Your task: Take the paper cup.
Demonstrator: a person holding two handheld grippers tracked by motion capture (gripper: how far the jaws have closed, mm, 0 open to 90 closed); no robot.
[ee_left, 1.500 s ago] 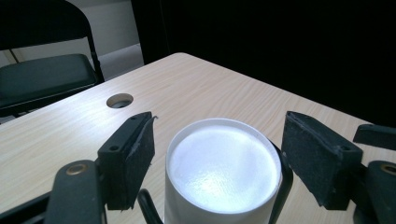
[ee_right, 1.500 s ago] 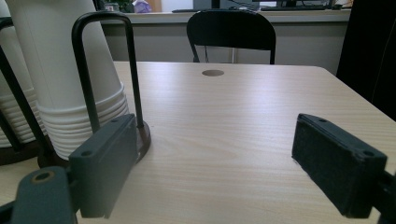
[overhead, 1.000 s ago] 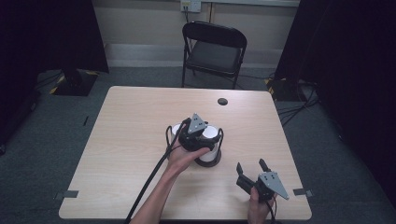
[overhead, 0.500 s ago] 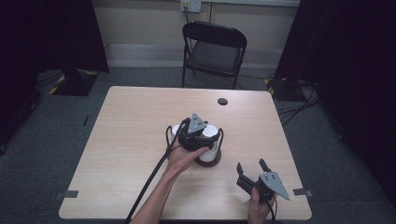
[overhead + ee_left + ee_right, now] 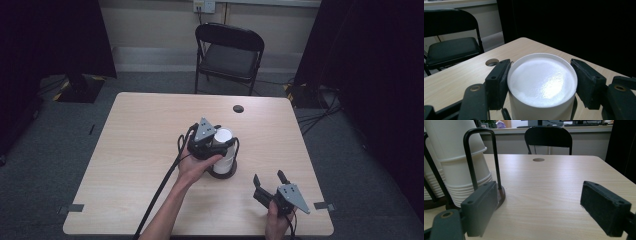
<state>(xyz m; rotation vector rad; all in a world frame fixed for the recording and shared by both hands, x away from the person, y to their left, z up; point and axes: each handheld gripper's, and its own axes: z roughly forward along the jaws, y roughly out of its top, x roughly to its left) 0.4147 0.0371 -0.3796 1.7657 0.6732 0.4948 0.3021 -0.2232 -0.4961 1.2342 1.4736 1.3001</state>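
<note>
A stack of white paper cups (image 5: 228, 159) stands upside down in a black wire holder (image 5: 223, 173) near the table's middle. My left gripper (image 5: 220, 142) reaches in from the left at the stack's top, and its jaws press both sides of the topmost white cup (image 5: 542, 82). The stack (image 5: 456, 157) and the holder's wire loop (image 5: 480, 135) also appear to the left in the right gripper view. My right gripper (image 5: 270, 179) is held low near the table's front right edge. It is open, with nothing but bare tabletop between its pads (image 5: 480, 206).
A round cable hole (image 5: 238, 108) sits in the wooden table (image 5: 140, 145) near its far edge. Behind the table stands a black folding chair (image 5: 227, 52). The left gripper's cable (image 5: 160, 192) runs back across the table's front.
</note>
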